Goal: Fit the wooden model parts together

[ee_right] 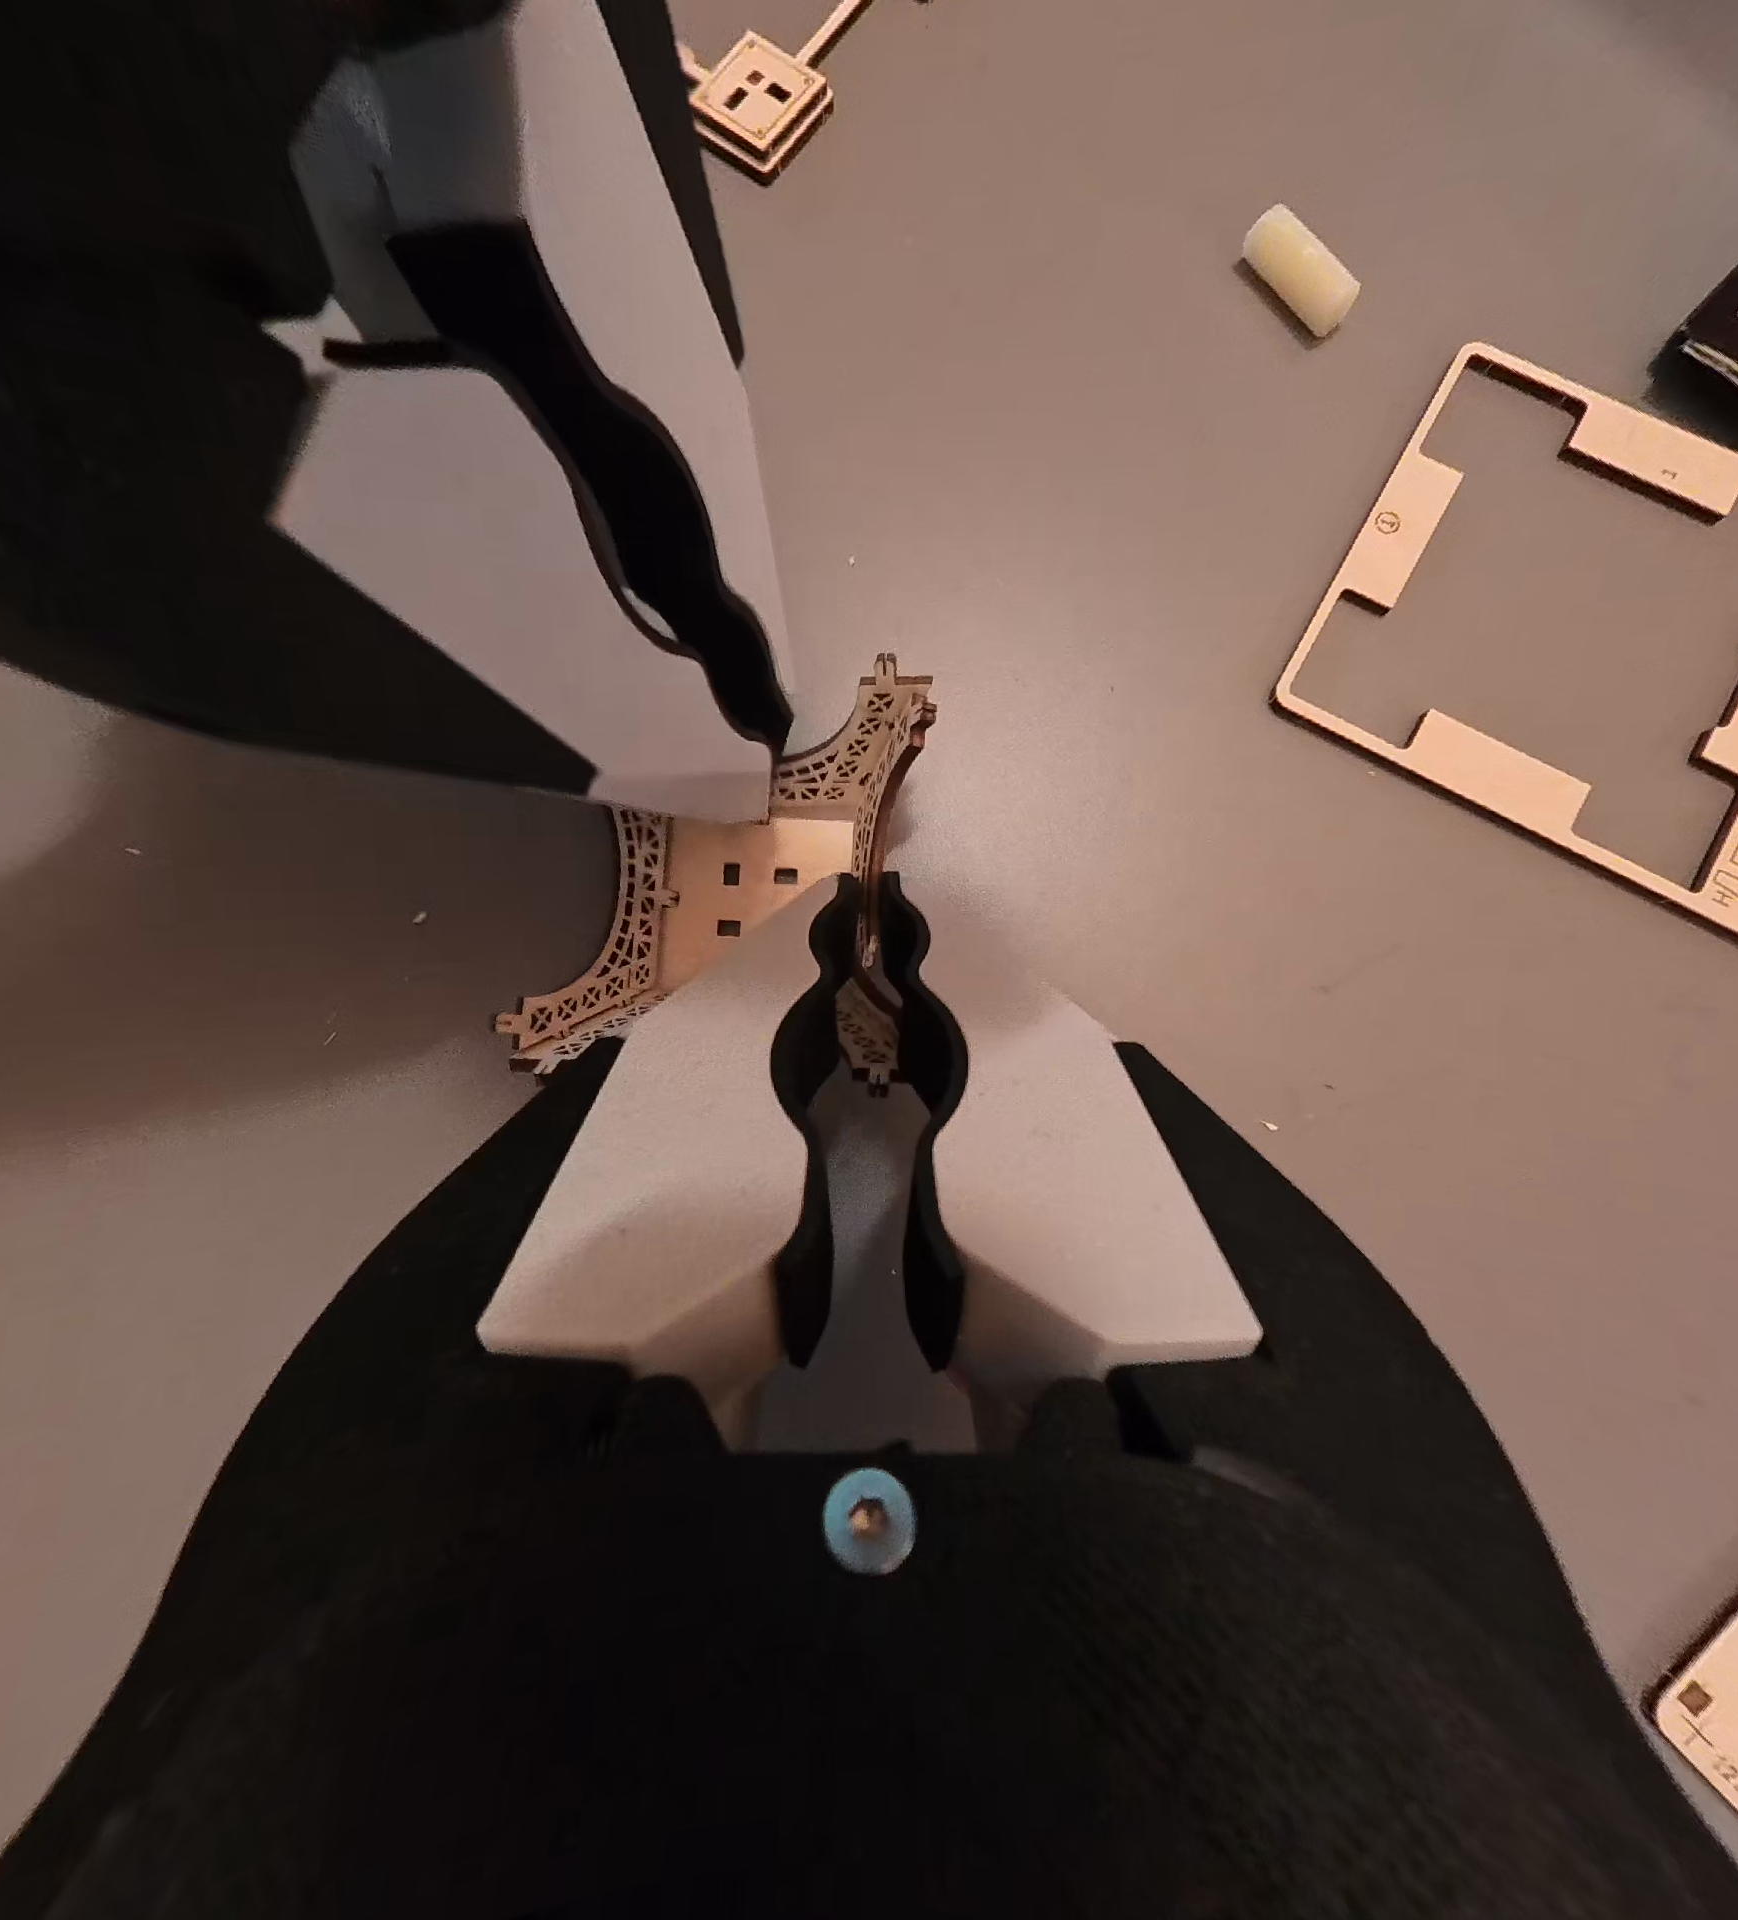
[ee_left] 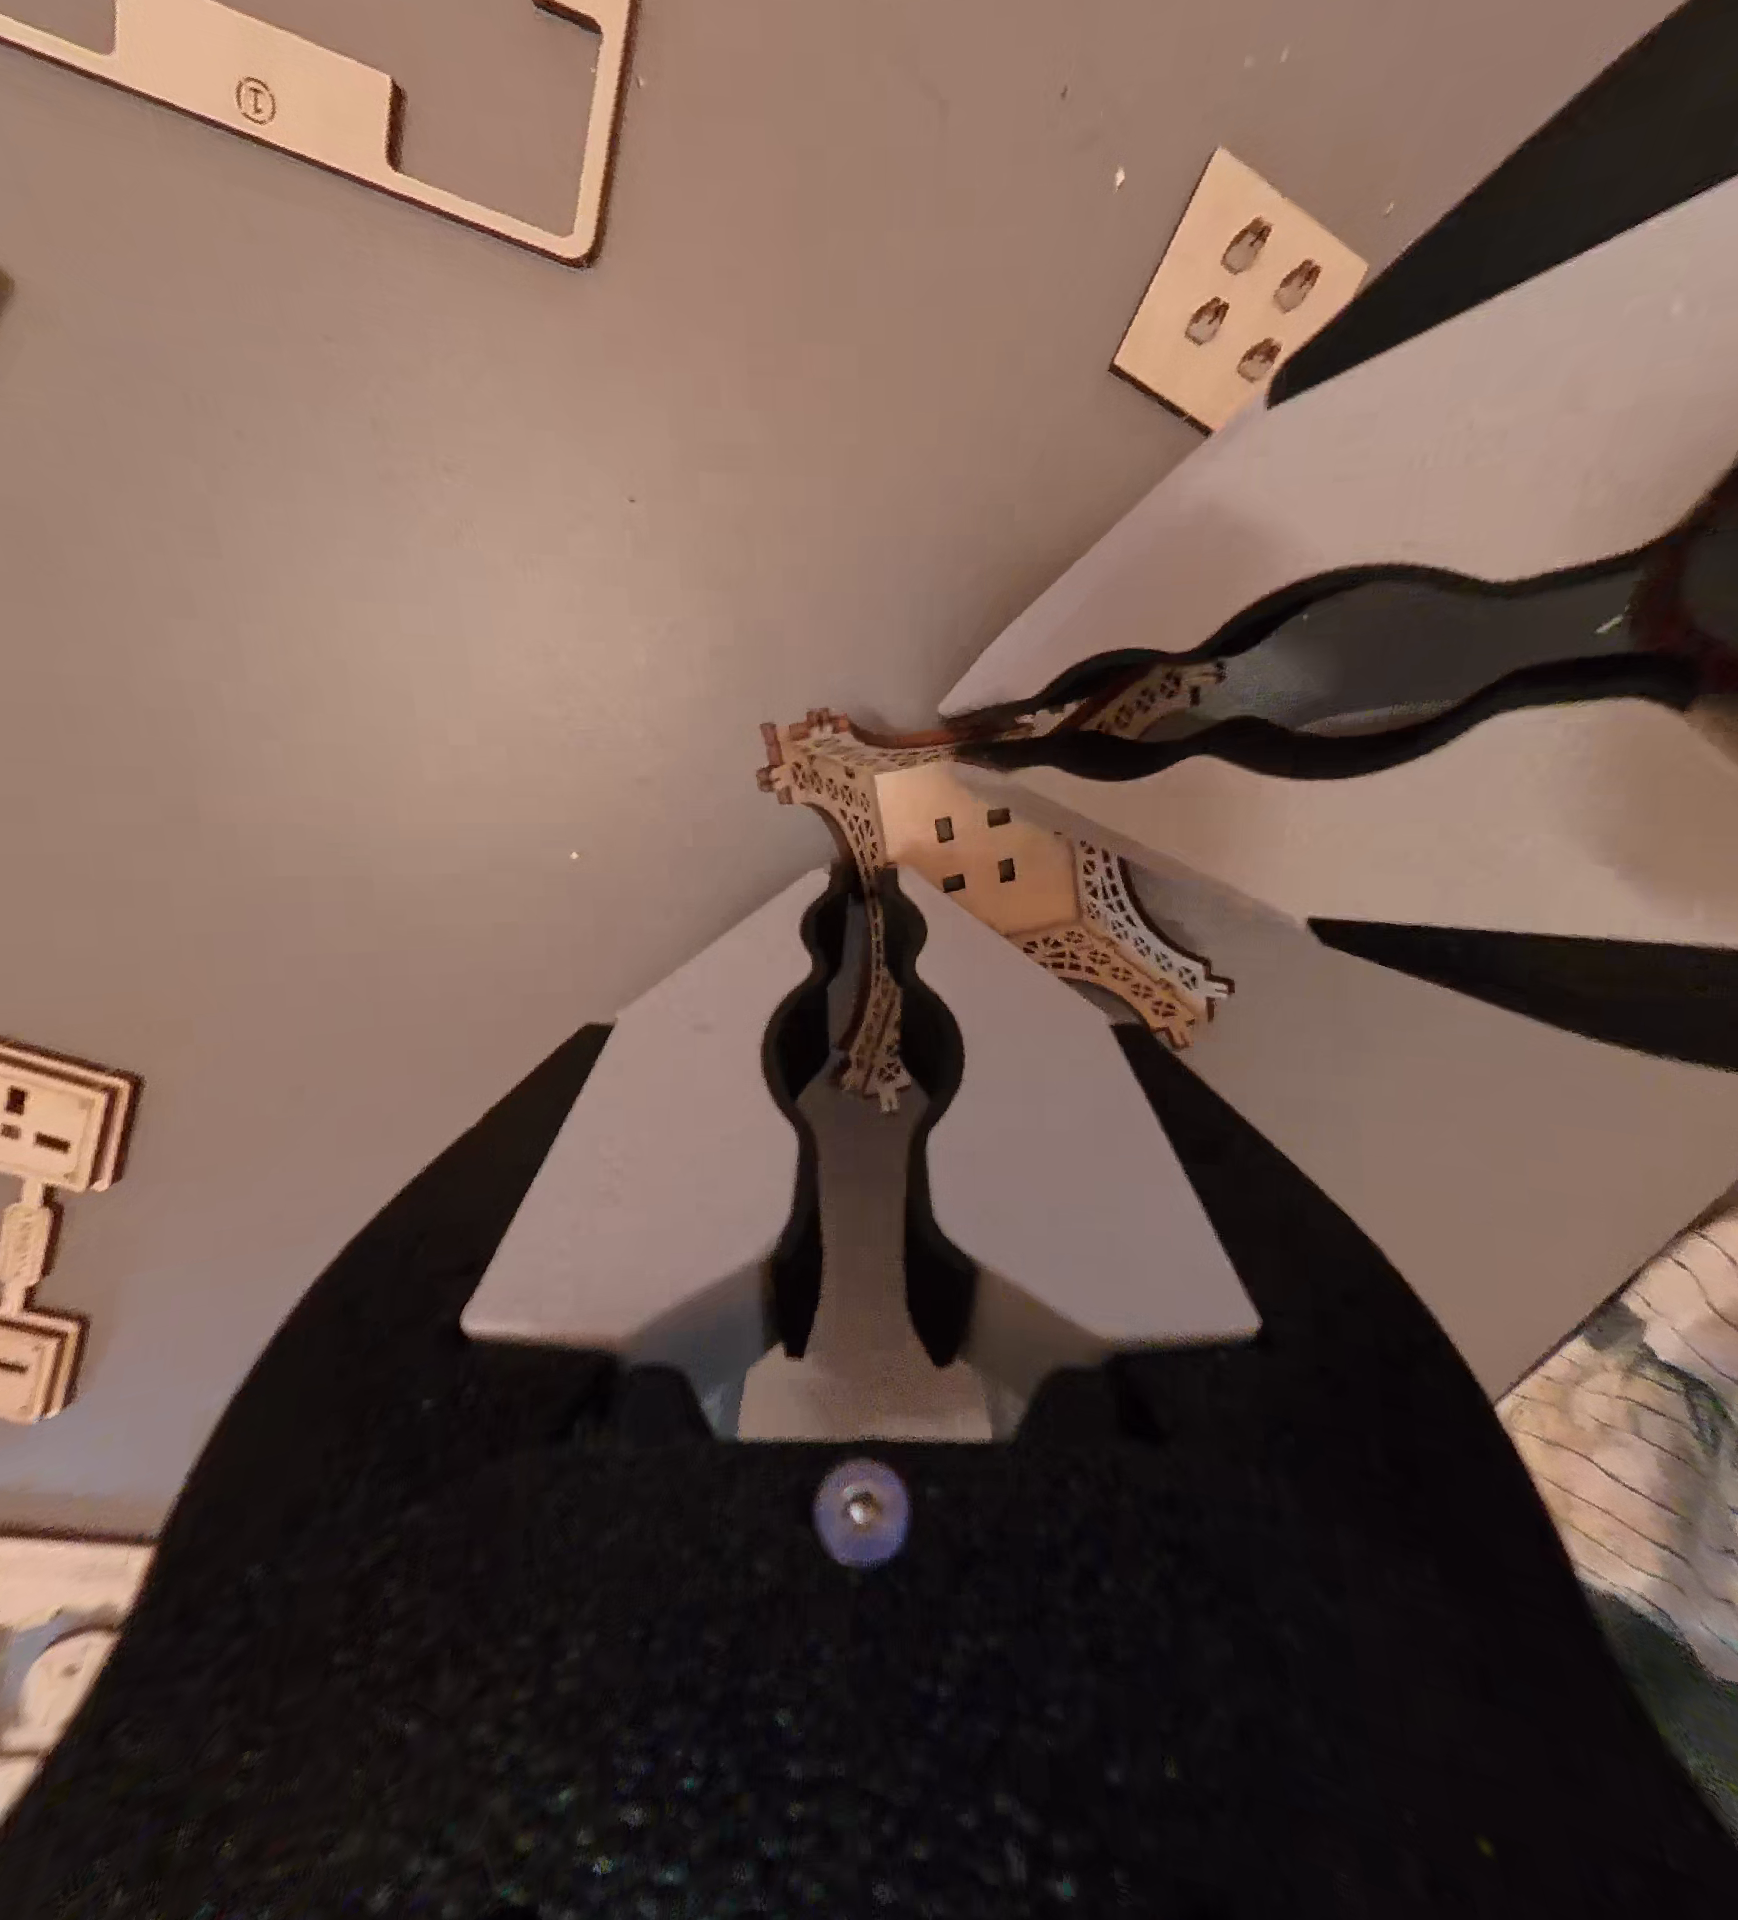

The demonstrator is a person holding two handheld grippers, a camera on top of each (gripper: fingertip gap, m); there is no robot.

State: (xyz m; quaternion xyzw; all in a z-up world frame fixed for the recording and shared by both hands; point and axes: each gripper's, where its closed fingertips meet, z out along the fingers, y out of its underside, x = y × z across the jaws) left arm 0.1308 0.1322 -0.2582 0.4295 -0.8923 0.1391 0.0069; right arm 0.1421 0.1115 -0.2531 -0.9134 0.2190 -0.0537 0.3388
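Left wrist view: pale laser-cut wooden model (ee_left: 979,862), lattice legs around a slotted square plate, is held above the grey tabletop (ee_left: 429,623). Left gripper (ee_left: 870,914) jaws are clamped on one leg; right gripper (ee_left: 990,727), at 2 o'clock, pinches another.

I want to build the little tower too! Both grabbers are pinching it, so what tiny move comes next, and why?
Probably press gently inward. The left gripper and right gripper each pinch a lattice leg of the pale wooden tower base, so a small squeeze should seat the legs' tabs against its slotted square plate.
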